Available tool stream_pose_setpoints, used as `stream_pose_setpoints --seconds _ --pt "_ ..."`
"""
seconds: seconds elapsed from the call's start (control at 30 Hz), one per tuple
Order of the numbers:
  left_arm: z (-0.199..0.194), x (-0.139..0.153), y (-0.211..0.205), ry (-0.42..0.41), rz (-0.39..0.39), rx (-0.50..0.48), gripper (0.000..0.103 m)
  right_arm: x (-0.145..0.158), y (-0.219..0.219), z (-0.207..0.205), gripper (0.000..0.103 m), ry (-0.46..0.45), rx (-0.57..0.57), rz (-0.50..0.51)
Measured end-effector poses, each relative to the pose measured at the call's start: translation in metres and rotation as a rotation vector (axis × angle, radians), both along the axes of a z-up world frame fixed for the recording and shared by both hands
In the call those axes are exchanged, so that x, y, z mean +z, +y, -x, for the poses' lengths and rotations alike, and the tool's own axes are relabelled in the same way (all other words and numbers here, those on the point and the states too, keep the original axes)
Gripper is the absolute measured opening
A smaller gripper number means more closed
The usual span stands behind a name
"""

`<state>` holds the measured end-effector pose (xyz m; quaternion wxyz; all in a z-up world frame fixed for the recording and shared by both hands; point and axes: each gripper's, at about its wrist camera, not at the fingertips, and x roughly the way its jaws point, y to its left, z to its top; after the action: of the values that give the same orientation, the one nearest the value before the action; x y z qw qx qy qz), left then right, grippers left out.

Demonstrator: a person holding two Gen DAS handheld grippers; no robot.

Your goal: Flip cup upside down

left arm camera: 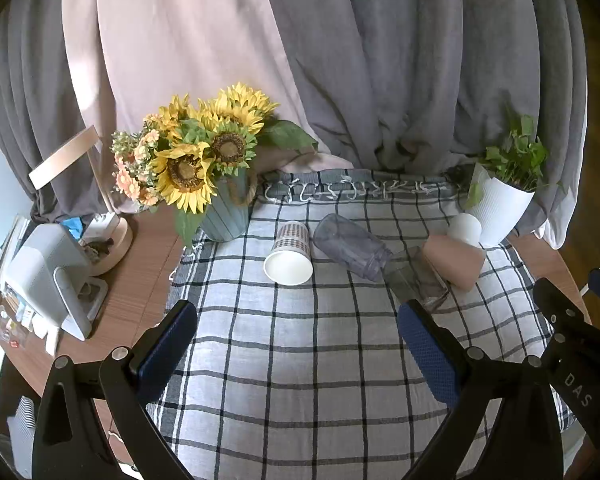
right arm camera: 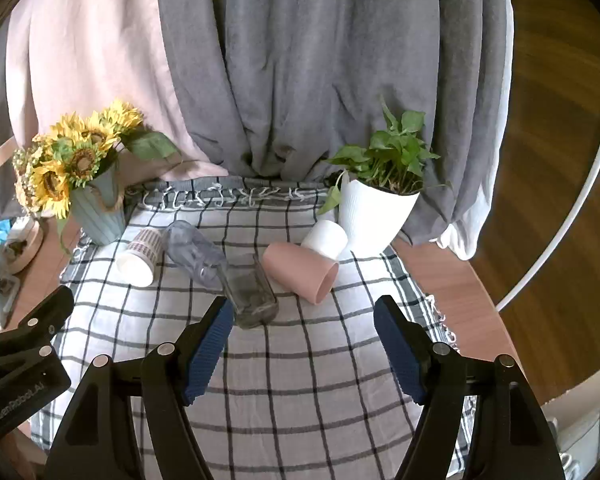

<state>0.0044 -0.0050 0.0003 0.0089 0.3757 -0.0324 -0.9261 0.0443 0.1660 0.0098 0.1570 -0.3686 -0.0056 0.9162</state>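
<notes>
Several cups lie on their sides on a checked cloth (left arm camera: 300, 340): a patterned paper cup (left arm camera: 290, 252) (right arm camera: 140, 256), a clear purple-tinted cup (left arm camera: 350, 246) (right arm camera: 196, 254), a clear glass (left arm camera: 418, 280) (right arm camera: 250, 292), a pink cup (left arm camera: 454, 260) (right arm camera: 300, 270). A white cup (left arm camera: 465, 230) (right arm camera: 325, 239) stands mouth down behind the pink one. My left gripper (left arm camera: 300, 320) is open and empty, short of the cups. My right gripper (right arm camera: 304, 312) is open and empty, just short of the glass and pink cup.
A sunflower vase (left arm camera: 224, 216) (right arm camera: 100, 212) stands at the cloth's back left, a white potted plant (left arm camera: 500, 208) (right arm camera: 374, 216) at the back right. Curtains hang behind. A lamp and clutter (left arm camera: 60, 276) sit on the wooden table at the left.
</notes>
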Motion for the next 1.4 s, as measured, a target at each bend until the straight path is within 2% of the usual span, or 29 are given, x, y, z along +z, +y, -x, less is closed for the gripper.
stream_pose_setpoints --seconds 1.4 --pt "0.0014 -0.0004 -0.0079 -0.010 0.003 -0.010 0.102 -0.0014 -0.0048 0.0008 0.072 -0.005 -0.006 -0.002"
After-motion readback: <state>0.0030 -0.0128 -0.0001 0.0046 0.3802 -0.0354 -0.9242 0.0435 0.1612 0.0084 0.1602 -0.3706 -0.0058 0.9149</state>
